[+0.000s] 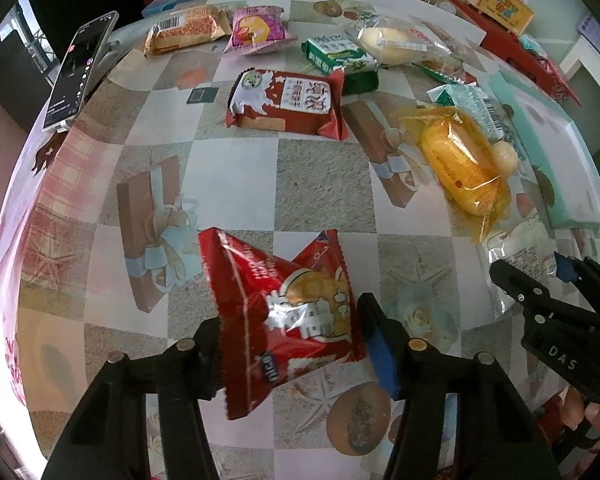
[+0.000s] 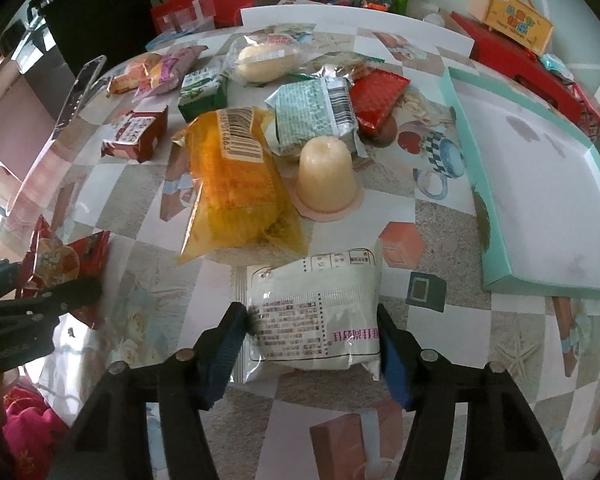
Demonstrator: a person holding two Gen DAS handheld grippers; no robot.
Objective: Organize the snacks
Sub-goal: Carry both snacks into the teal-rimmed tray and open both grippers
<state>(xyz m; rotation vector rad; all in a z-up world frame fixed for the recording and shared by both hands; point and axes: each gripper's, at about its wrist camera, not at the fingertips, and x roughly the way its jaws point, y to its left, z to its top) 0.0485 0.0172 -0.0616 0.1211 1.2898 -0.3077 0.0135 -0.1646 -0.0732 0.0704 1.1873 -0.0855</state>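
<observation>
Black jaws fill the bottom of each wrist view, and each pair has a snack between them. From the large things down: the patterned table [image 1: 236, 168] carries everything, and on its right side lies the pale teal tray [image 2: 540, 184], whose floor is bare, so by my judgement the sorting has hardly begun and no snack has yet been put away there. Most packets lie loose across the far half of the table: the orange bag [image 2: 236, 184], the clear-wrapped bun [image 2: 260, 62], a green packet [image 2: 202, 92], the dark red wafer pack [image 1: 288, 102], a foil-red packet [image 2: 376, 98] and, smallest, the upturned jelly cup [image 2: 327, 176] just beside the orange bag. The left gripper [image 1: 292, 340] is closed partway on the red snack bag [image 1: 284, 312], its blue pads pressing the bag's sides, and the bag looks tilted rather than flat. The right gripper [image 2: 312, 332] is likewise drawn in around the white packet [image 2: 316, 312]; its pads sit at the packet's edges, and the wrapper still rests on the table. What remains, as I read it, is carrying these two over and then dealing with every loose packet behind.
</observation>
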